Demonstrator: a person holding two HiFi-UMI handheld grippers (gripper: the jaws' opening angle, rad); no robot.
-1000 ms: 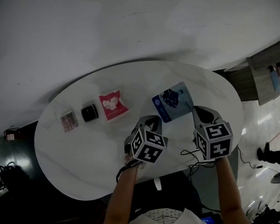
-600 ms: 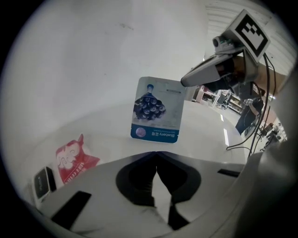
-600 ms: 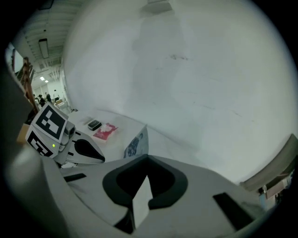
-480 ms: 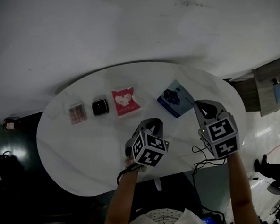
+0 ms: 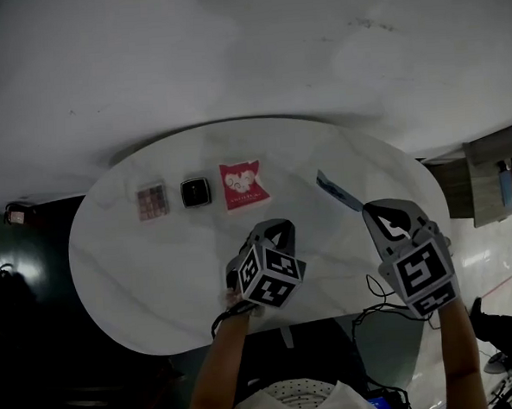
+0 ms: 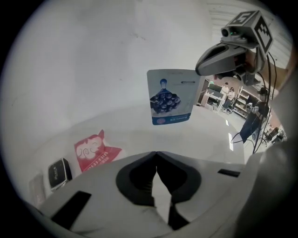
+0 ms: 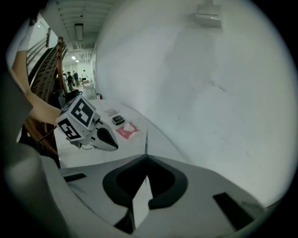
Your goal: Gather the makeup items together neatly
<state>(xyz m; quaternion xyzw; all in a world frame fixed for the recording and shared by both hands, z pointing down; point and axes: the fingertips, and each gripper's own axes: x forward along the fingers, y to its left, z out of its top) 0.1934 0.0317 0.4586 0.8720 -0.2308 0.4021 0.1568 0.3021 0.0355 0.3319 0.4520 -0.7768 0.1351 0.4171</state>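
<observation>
Packet (image 6: 170,96), blue, hangs in the air over the right side of the table (image 5: 156,274). It is pinched at an upper corner by the right gripper (image 5: 373,209), whose jaws are clamped on it. To its left, a red sachet (image 5: 243,184), a black compact (image 5: 195,192) and a palette (image 5: 152,200) lie in a row on the tabletop, just beside one another. The left gripper (image 5: 277,233) hovers over the table's near part, jaws pressed together with nothing between them.
</observation>
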